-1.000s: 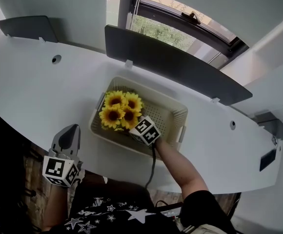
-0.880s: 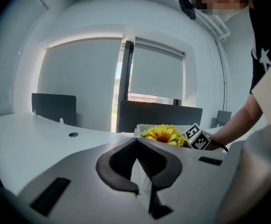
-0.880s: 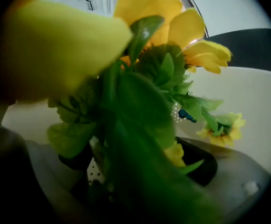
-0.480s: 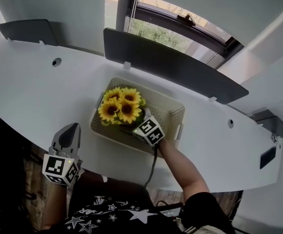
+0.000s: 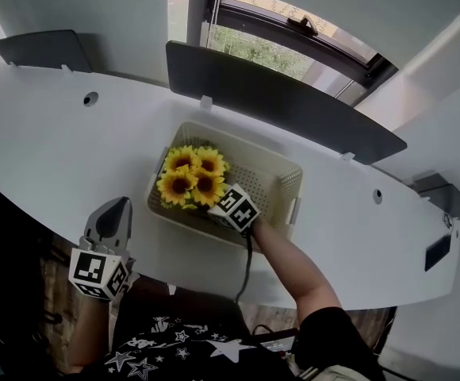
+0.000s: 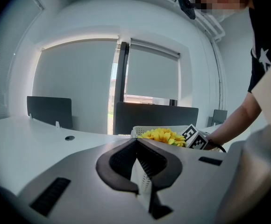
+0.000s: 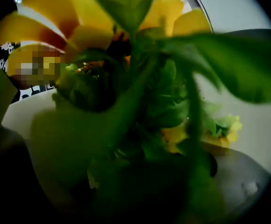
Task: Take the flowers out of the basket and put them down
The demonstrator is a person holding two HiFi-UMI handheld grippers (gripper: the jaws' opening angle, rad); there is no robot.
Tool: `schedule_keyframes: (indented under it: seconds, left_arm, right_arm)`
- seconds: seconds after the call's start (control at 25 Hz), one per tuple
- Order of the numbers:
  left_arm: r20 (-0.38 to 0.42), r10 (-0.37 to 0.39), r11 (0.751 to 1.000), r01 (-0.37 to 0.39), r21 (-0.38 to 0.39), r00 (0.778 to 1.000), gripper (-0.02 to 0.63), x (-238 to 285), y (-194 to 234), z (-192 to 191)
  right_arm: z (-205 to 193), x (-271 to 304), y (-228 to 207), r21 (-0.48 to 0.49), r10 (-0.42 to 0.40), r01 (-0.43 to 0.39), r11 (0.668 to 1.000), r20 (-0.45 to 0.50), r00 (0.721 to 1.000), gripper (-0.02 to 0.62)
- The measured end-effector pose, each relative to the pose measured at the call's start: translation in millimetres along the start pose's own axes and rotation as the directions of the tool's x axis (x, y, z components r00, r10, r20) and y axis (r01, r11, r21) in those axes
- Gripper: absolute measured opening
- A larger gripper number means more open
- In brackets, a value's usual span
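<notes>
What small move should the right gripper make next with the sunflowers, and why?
Probably lift the right gripper straight up a little. Stems and leaves of the sunflowers fill the space between its tongs, and the blooms sit inside the basket, so they must clear its rim first. How firmly the tongs grip cannot be seen.

A bunch of 4 sunflowers, with yellow petals round dark brown centres and green leaves beneath, stands heads-up in the 9 o'clock end of the basket. The blooms rise above its rim. The basket is cream and rectangular with perforated walls, its long side running roughly from 10 to 4 o'clock. At 4 o'clock of the blooms, the stems sit in the right gripper.
</notes>
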State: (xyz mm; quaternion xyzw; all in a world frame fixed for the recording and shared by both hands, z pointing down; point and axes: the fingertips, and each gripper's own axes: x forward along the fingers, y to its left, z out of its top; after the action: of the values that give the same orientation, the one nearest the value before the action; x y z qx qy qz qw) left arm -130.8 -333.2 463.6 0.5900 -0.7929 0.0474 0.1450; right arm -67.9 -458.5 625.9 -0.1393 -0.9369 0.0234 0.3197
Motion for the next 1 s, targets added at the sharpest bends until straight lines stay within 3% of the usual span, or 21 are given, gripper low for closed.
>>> schedule_keyframes:
  seconds: [0.36, 0.64, 1.0]
  left_arm:
    - [-0.014, 0.028, 0.999, -0.029, -0.015, 0.999, 0.008, 2, 5, -1]
    - [-0.022, 0.046, 0.998, -0.046, -0.032, 0.999, 0.008, 6, 7, -5]
    - [-0.010, 0.045, 0.999, -0.046, -0.017, 0.999, 0.008, -5, 13, -4]
  right_arm:
    - [-1, 13, -1, -0.003, -0.001, 0.001, 1.000, 0.037, 0.999, 0.532]
    - [-12, 21, -5, -0.065, -0.053, 0.049, 0.997, -0.061, 0.997, 0.534]
    - [13, 3, -3, -0.095, -0.080, 0.083, 0.992, 0.030, 0.996, 0.532]
